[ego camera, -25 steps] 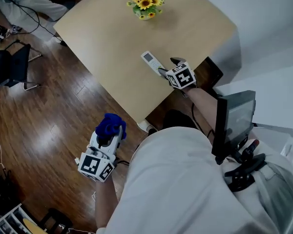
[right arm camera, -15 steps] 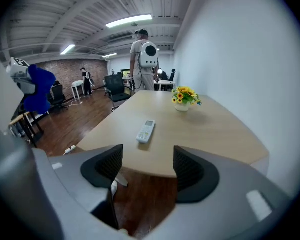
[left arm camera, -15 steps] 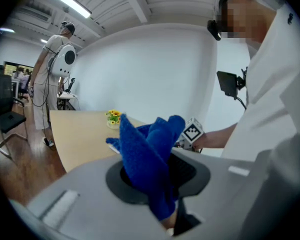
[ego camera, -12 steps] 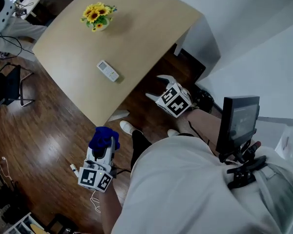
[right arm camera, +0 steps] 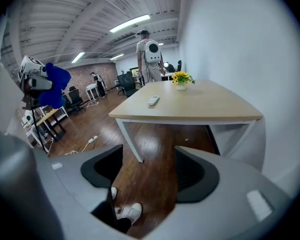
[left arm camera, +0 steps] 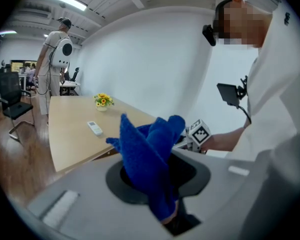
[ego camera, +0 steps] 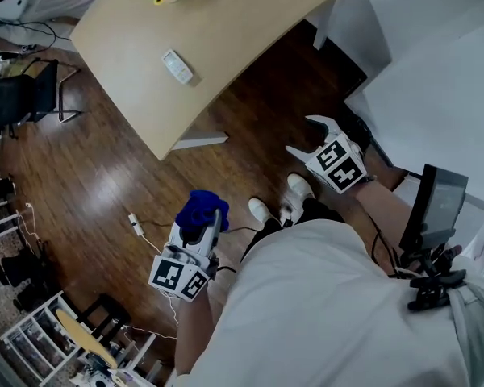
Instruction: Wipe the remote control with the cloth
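In the head view, the person has stepped back from the table (ego camera: 250, 22). The right gripper (ego camera: 308, 138), at the remote control (ego camera: 177, 66) a second ago, now hangs over the wooden floor, well apart from it. The remote control lies alone on the table. The left gripper (ego camera: 198, 226) is low over the floor and holds the blue cloth (ego camera: 200, 208). Wiping is likely paused or over.

In the left gripper view, the jaws are clenched on the cloth, which buries their tips. The remote control is a small pale bar on the far table.

In the right gripper view, the jaws stand apart and empty, with only floor and shoes between them. The remote control is too small to show whether it is clean.
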### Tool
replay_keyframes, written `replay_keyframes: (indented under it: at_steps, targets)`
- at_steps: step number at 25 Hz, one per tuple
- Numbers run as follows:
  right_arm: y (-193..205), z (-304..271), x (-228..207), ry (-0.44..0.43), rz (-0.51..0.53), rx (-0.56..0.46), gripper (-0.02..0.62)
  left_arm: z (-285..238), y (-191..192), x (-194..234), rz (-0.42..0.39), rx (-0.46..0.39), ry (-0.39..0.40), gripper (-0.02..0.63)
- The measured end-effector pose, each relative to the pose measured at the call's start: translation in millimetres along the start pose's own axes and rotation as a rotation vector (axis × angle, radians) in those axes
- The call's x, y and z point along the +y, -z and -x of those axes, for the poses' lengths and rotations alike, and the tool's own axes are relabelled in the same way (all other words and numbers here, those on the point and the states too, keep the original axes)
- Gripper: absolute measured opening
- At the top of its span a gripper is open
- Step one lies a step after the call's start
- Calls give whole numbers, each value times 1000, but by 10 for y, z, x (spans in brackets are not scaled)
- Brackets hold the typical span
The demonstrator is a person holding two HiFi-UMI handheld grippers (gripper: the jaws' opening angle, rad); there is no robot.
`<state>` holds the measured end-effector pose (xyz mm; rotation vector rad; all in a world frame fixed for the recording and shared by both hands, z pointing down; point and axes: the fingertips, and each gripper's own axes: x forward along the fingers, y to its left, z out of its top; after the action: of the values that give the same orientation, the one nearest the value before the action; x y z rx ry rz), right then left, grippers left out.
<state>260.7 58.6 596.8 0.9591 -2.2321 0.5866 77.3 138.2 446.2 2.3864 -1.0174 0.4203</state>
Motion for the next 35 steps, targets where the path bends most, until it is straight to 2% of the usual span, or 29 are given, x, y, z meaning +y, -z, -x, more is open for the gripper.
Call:
replay_keyframes:
  at_steps: [5,9,18,26,29,35]
  targets:
    - [73,38,175,-21,14,1,321,-16,-143,-217,-66,-36,41,110]
    - [-89,77,467,-41,94,-37,321,249,-116,-311,-97,-99,37,110]
    - [-436,353,1337,-32,165,-124,299,1238,228,-224,-46,-250,0,109]
    - [-496,535,2186,15,218,-151,298,2010,700,-65,-22,-294,16,110]
    - [-589,546,2289,6,217,-154,298,2013,735,-21,-10,-287,22,110]
    - [-488,597,2370,11,211,-131,298,1976,789,-57,-10,-269,57,110]
